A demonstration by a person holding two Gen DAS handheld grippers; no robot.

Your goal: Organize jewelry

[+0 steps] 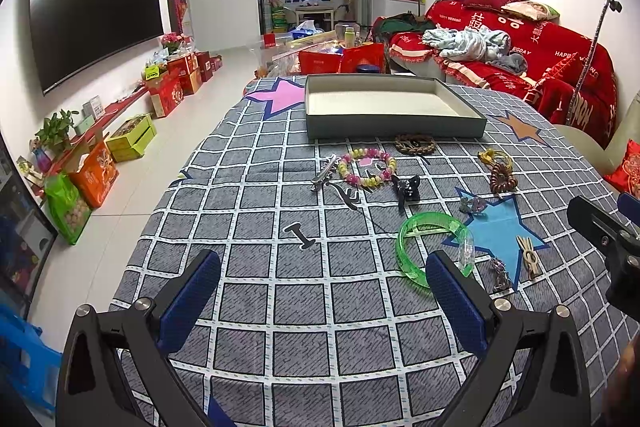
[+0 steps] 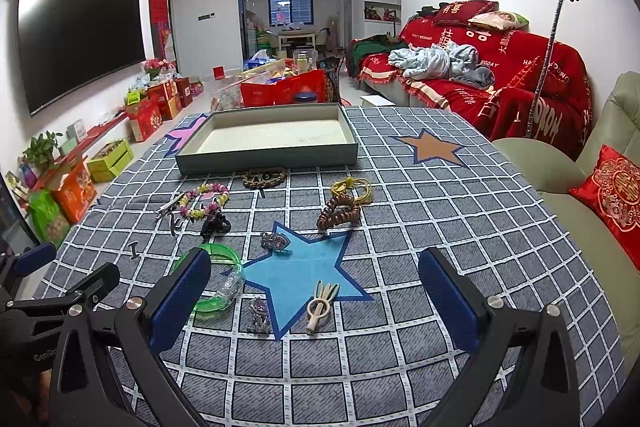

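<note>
Both tongs wide, empty. Green bangle (image 1: 434,247) just ahead of left gripper (image 1: 322,301), by its right finger; partly behind right gripper's (image 2: 314,301) left finger.

Each claw (image 1: 322,301) (image 2: 314,301) has 2 blue textured pads (image 2: 180,301) on black arms with silver screws.

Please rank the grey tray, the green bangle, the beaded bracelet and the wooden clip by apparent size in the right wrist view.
1. Grey tray
2. Green bangle, though it lies nearer the camera and partly behind a gripper finger
3. Beaded bracelet
4. Wooden clip
</note>
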